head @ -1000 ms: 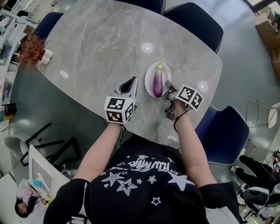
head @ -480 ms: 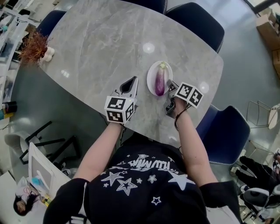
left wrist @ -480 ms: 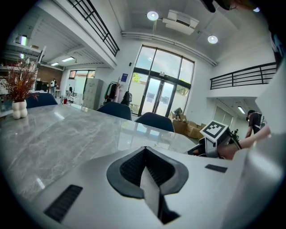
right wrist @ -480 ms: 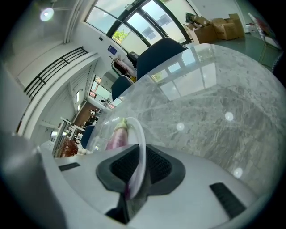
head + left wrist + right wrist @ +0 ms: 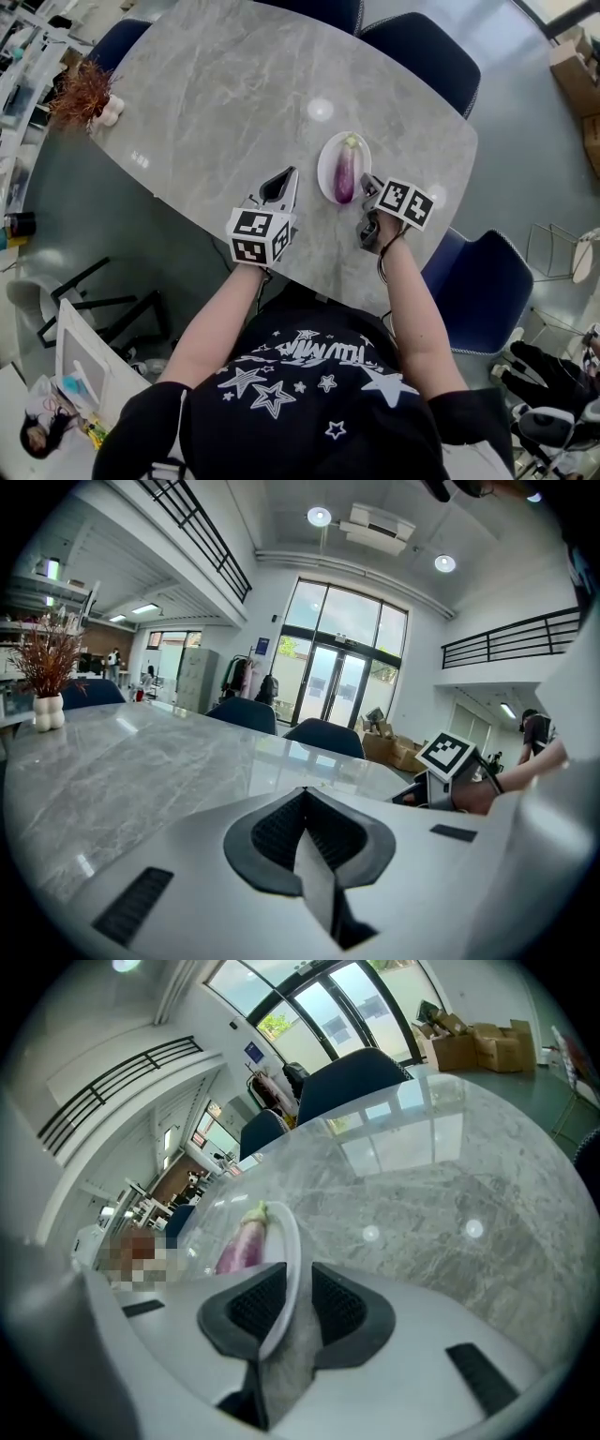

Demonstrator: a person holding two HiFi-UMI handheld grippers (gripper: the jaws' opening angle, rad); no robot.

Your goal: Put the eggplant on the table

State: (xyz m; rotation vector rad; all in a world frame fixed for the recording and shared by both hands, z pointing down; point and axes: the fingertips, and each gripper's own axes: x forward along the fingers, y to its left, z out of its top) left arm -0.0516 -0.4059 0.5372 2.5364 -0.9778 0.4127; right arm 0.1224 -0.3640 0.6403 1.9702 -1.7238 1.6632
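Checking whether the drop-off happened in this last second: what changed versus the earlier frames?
No clear change. The right gripper still sits at the plate's near rim with that rim between its slightly parted jaws; the plate and eggplant stay put on the table. The left gripper stays shut and empty beside them. Small shifts in frame look like head-camera movement.

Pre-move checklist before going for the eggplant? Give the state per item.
1. Eggplant in view, lying on the plate: ok.
2. Right tool open: ok, jaws apart.
3. Right tool lined up on the eggplant: not ok, the plate's rim stands between its jaws.
4. Left tool out of the way: ok, shut on nothing, beside the plate.
5. Set-down room on the table: ok, bare surface around the plate.
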